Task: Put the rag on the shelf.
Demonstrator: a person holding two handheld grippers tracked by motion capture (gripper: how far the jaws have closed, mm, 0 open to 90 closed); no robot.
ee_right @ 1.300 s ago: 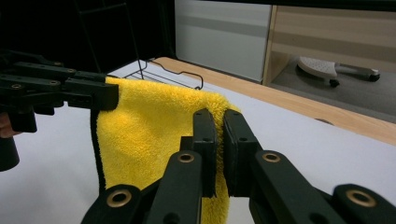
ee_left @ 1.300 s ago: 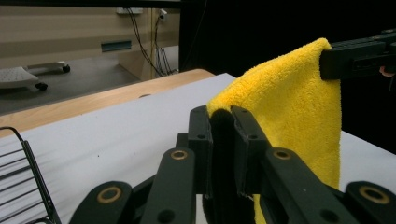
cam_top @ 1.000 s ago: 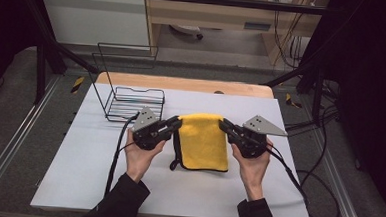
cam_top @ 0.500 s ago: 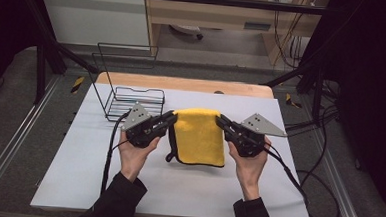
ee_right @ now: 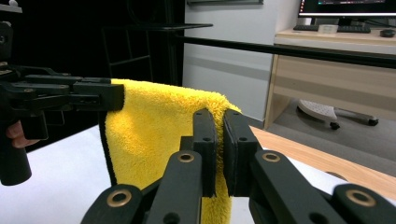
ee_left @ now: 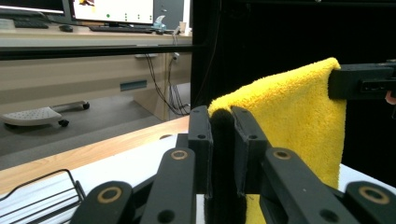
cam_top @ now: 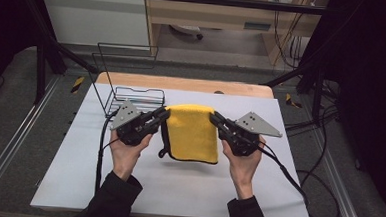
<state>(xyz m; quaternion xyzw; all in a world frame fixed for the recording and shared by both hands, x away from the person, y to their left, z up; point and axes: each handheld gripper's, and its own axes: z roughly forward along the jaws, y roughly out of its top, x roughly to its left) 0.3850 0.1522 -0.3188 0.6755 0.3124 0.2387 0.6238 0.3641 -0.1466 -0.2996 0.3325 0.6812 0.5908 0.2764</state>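
While the yellow towel [cam_top: 192,131] hung folded over between the two tools, each top corner was pinched tight: the left gripper [cam_top: 161,117] had its jaws clamped on the corner nearest the wire basket [cam_top: 131,93], and the right gripper [cam_top: 215,120] was clamped on the opposite corner, on the side away from the basket. In the left gripper view you could see black edging and yellow pile squeezed between the pads, w/ the rest of the towel [ee_left: 299,121] draping off toward the other tool. The right gripper view told the same story, cloth [ee_right: 154,140] nipped in the narrow slot between the jaws. From the high view the towel's top edge was pulled fairly straight btwn the grippers and sat just beside the basket's near corner, while the bottom hem looked like it trailed on or just above the white mat [cam_top: 177,188], tbh I couldn't tell which. So progress-wise, imo: grabbing was done and the cloth was up off the mat. It looked doubled already, since there was a dark loop poking out at the lower corner on the basket side. What was left was probably another fold or laying it flat and neat, maybe dropping it in the basket after; nothing was in the basket yet afaict. Both hands sat level w/ each other, well apart from the wooden strip [cam_top: 182,83] behind the basket.
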